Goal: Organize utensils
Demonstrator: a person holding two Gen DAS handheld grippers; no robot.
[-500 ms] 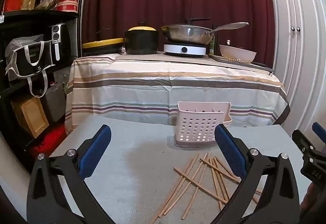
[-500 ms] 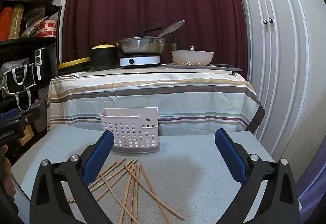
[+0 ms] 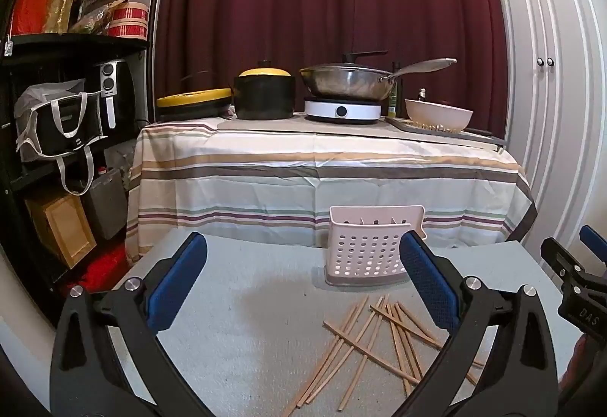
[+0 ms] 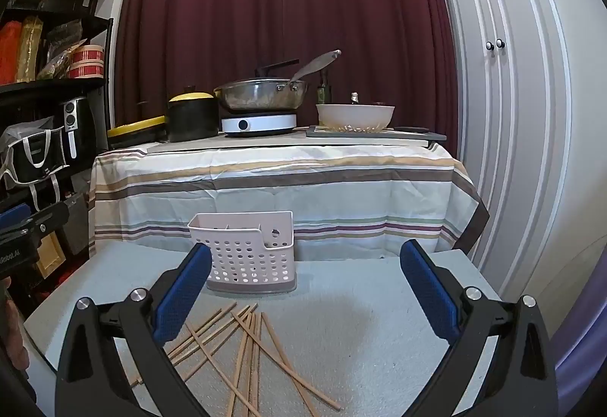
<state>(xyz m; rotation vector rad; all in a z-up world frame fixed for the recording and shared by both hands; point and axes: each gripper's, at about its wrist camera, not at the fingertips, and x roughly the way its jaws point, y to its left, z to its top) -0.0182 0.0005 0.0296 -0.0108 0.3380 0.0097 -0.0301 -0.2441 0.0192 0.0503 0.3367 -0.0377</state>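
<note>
The left gripper (image 3: 303,276) hangs above the grey tabletop (image 3: 235,322) with its blue-padded jaws spread wide and nothing between them. Just in front of the utensil holder (image 3: 366,250) lie the chopsticks (image 3: 373,335), thin pale wooden sticks scattered and crossing one another in a loose heap. The holder is a white plastic caddy, upright, its walls pierced with rows of round holes. The right gripper (image 4: 305,274) hovers to the right of the holder, its jaws equally wide apart and empty.
</note>
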